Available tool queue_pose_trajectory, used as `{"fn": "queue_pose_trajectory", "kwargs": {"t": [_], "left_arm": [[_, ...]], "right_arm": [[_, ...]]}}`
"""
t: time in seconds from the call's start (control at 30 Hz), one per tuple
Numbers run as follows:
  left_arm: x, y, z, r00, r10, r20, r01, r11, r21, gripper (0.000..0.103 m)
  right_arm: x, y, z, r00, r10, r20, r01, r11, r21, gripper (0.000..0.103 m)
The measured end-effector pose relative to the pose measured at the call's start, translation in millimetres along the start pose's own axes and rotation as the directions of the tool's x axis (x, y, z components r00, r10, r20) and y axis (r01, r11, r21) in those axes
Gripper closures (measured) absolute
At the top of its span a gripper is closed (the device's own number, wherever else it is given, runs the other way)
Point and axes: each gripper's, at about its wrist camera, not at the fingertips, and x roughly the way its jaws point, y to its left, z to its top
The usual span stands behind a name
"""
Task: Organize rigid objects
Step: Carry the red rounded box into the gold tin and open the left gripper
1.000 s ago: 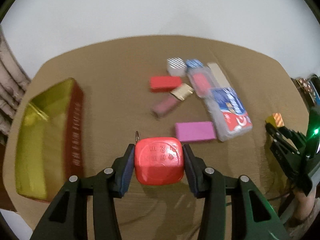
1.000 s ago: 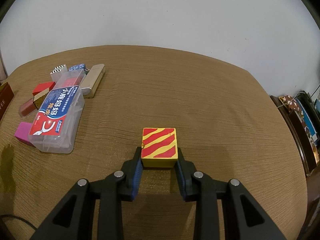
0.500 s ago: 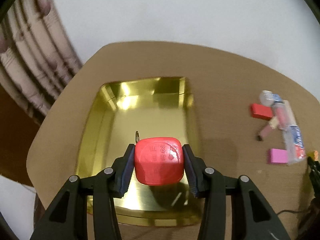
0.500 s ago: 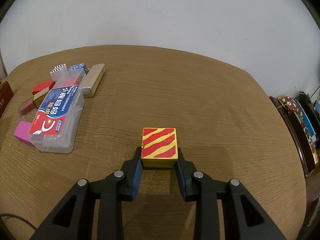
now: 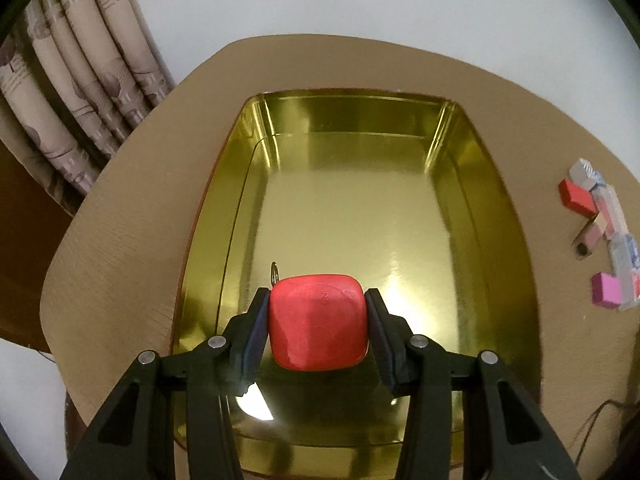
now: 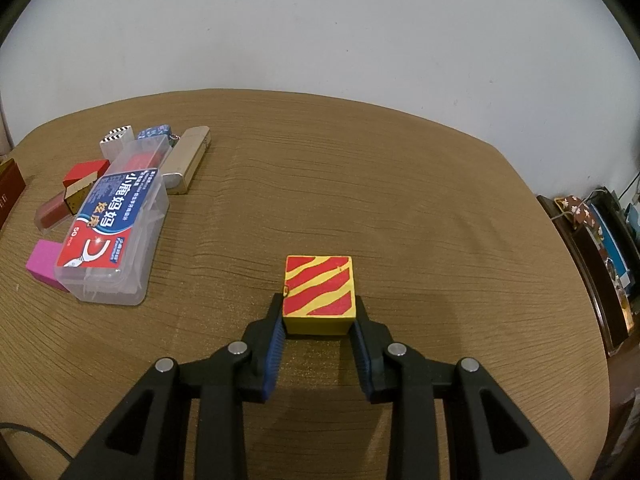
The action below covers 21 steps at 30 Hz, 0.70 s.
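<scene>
My left gripper (image 5: 318,312) is shut on a rounded red box (image 5: 318,322) with a small metal ring at its top left, held over the near half of an open gold tin (image 5: 492,184). Nothing else lies in the tin. In the right wrist view my right gripper (image 6: 319,320) is shut on a yellow block with red stripes (image 6: 319,294), just above the brown tablecloth. Whether the block touches the cloth I cannot tell.
A cluster of small objects lies at the left of the right wrist view: a clear floss-pick box (image 6: 116,216), a pink block (image 6: 42,264), a red block (image 6: 86,171), a beige flat case (image 6: 188,158). Curtains (image 5: 76,80) hang beyond the tin's left. Shelves (image 6: 596,248) stand right of the table.
My left gripper swung left with the red box, from above the cloth near the object cluster to over the gold tin, then lower and closer to its floor. The right gripper stayed still.
</scene>
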Motion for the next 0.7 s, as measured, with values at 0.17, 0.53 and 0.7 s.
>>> {"fn": "queue_pose_trajectory", "kwargs": {"t": [0.17, 0.53, 0.7], "left_arm": [[13.2, -4.1, 0.5, 1.000, 0.003, -0.009, -0.003, 1.000, 0.010, 0.060], [19.8, -11.1, -1.1, 1.000, 0.019, -0.007, -0.019, 0.999, 0.042, 0.059], [14.8, -12.3, 1.4, 0.999, 0.037, 0.017, -0.038, 0.998, 0.045, 0.057]], "right_arm": [[0.9, 0.7, 0.0, 1.000, -0.005, 0.001, 0.005, 1.000, -0.004, 0.072], [1.3, 0.4, 0.1, 1.000, -0.004, 0.002, 0.004, 1.000, -0.006, 0.072], [2.4, -0.5, 0.3, 1.000, -0.004, 0.001, 0.004, 1.000, -0.006, 0.072]]}}
